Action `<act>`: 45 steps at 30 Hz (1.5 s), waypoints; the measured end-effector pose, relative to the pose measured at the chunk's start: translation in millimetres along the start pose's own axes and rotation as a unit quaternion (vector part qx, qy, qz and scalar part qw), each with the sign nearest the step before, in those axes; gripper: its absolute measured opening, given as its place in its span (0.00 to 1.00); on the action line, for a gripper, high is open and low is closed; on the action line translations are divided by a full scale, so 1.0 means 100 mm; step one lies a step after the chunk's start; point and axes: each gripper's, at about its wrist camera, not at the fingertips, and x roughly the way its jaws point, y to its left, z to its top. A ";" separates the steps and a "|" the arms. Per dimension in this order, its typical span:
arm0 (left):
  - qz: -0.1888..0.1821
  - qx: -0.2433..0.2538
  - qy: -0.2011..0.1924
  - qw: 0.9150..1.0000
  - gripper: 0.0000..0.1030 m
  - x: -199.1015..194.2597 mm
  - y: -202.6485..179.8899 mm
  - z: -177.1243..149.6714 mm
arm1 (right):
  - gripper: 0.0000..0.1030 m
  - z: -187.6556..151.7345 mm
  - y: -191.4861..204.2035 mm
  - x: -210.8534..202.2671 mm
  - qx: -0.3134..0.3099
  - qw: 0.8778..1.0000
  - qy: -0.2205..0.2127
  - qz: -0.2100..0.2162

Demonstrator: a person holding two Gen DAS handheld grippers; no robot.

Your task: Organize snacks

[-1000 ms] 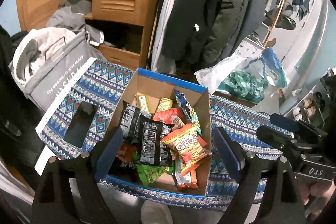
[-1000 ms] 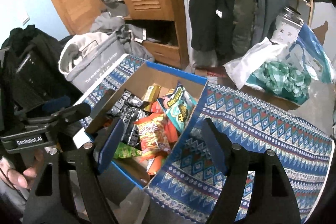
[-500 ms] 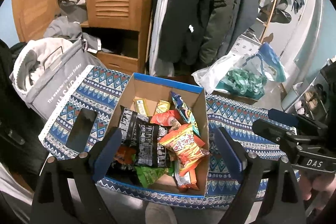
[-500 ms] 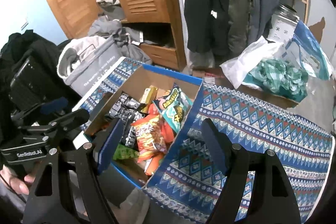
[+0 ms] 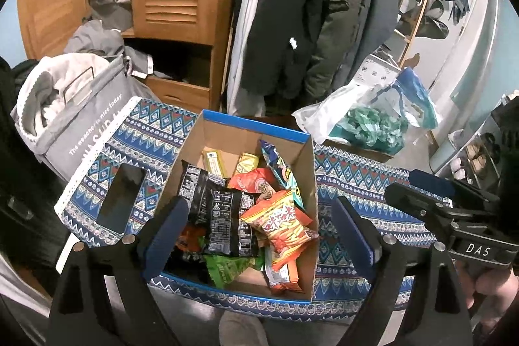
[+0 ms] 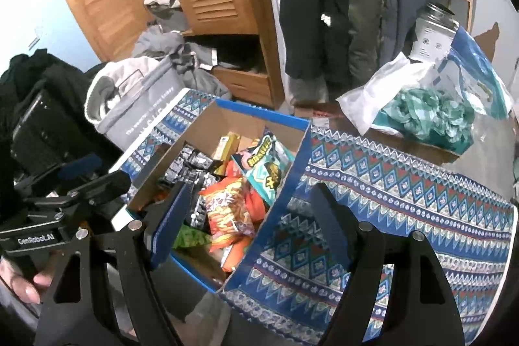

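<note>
The snacks sit heaped in an open cardboard box (image 5: pixel 249 132) with a blue rim, at the centre of the left wrist view, on a blue patterned cloth (image 5: pixel 353 180). The left gripper (image 5: pixel 256 232) hangs above the near end of the box with its jaws spread wide and nothing between the pads. The right gripper (image 6: pixel 249 219), low in the right wrist view, is likewise spread and empty, straddling the box's right wall.

The packets overlap loosely. An orange chip bag (image 5: pixel 282 226) lies on top at the lower centre, leaning on black packets (image 5: pixel 223 216) to its left, with a green packet (image 5: pixel 227 268) half buried beneath. A pinch on the puffed orange bag would likely slide off the slick film or crush the chips inside. Reaching for the buried green packet risks dragging neighbours over the low near wall. The right gripper, closing where it stands, would probably catch the cardboard wall and tip or shove the box across the cloth.
</note>
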 end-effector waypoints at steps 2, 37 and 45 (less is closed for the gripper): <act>-0.003 -0.001 0.001 1.000 0.88 0.00 0.00 0.00 | 0.74 0.00 -0.01 0.00 -0.001 1.000 0.000 0.000; 0.012 -0.005 0.017 1.000 0.88 0.02 -0.02 -0.04 | 0.74 -0.02 -0.02 0.01 0.000 1.000 0.003 -0.002; 0.011 -0.002 0.016 1.000 0.88 0.01 -0.03 -0.05 | 0.74 -0.02 -0.01 0.01 0.000 1.000 0.003 -0.002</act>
